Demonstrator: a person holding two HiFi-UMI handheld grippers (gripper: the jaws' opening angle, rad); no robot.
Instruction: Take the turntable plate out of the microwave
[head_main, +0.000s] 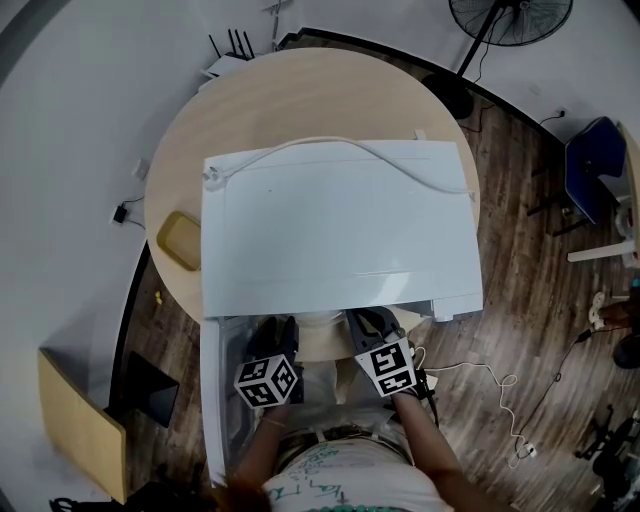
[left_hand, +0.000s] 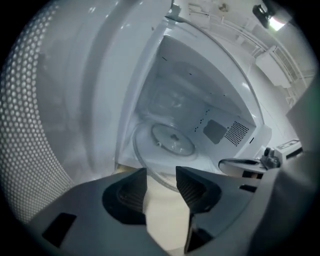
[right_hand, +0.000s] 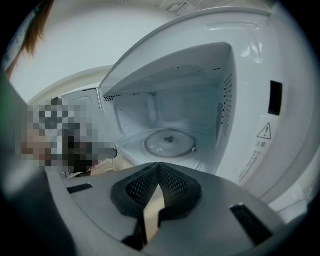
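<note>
The white microwave (head_main: 340, 230) stands on a round wooden table (head_main: 290, 100) with its door (head_main: 222, 400) swung open toward me. The clear glass turntable plate (left_hand: 167, 142) lies flat on the cavity floor, and it shows in the right gripper view too (right_hand: 167, 143). My left gripper (left_hand: 161, 177) is open just in front of the plate's near rim, with nothing between its jaws. My right gripper (right_hand: 159, 166) is shut and empty, a little short of the cavity opening. From the head view, the left gripper (head_main: 280, 335) and the right gripper (head_main: 365, 325) sit side by side at the opening.
The open door's perforated inner face (left_hand: 30, 125) is close on the left gripper's left. A white cable (head_main: 330, 148) lies across the microwave top. A yellowish pad (head_main: 180, 240) rests on the table's left. On the floor are a fan (head_main: 510, 20), a blue chair (head_main: 590, 165) and a wooden box (head_main: 80, 420).
</note>
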